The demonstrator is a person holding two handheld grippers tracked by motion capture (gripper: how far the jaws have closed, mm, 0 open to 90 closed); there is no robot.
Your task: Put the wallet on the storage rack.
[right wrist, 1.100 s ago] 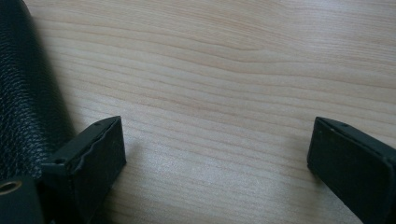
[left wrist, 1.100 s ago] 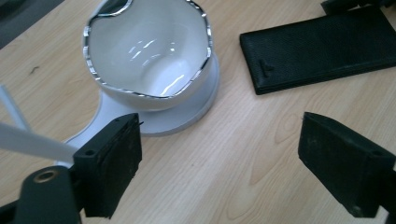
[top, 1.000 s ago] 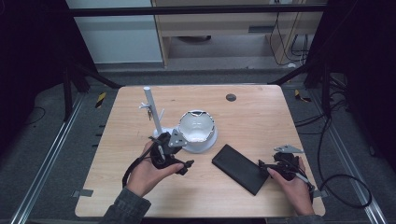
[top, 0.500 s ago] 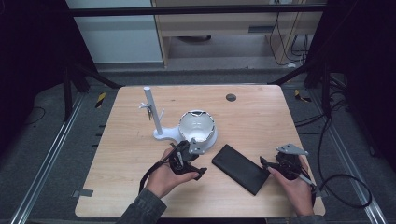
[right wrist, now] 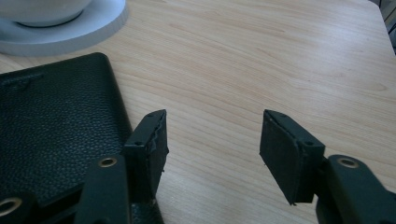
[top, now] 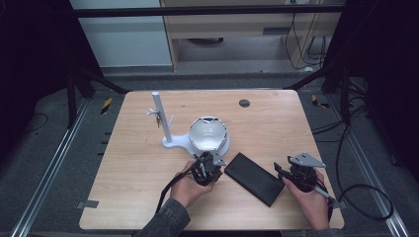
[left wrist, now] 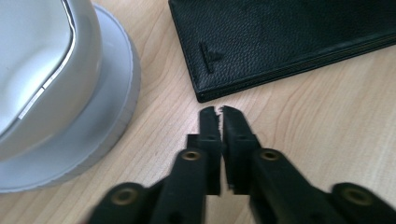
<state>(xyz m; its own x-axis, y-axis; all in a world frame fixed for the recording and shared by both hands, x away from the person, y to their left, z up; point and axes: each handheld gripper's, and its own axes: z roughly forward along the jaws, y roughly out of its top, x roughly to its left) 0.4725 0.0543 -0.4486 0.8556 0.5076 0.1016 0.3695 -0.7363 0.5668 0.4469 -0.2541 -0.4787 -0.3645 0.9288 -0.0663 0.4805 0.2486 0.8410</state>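
Note:
A black leather case (top: 254, 177) lies flat on the wooden table (top: 276, 128), in front of a white stand with a round dish (top: 208, 134). My left gripper (top: 211, 163) sits low at the case's left end. Its jaws have just been closing and now stand shut with nothing between them, tips (left wrist: 219, 112) just short of the case's corner (left wrist: 280, 42). My right gripper (top: 282, 172) is at the case's right end. Its jaws (right wrist: 212, 135) have just been closing and stand half apart over bare wood, with the case (right wrist: 51, 121) beside the left jaw.
The white stand has a thin upright post (top: 160, 116) on its left, and its base (left wrist: 112, 116) lies close to my left gripper. A small dark disc (top: 244, 103) sits near the table's far edge. Dark frame legs and cables surround the table.
My left hand has moved right and down from beside the stand to the case's left end, and its jaws have closed. The right gripper's jaws have narrowed; that hand has barely shifted.

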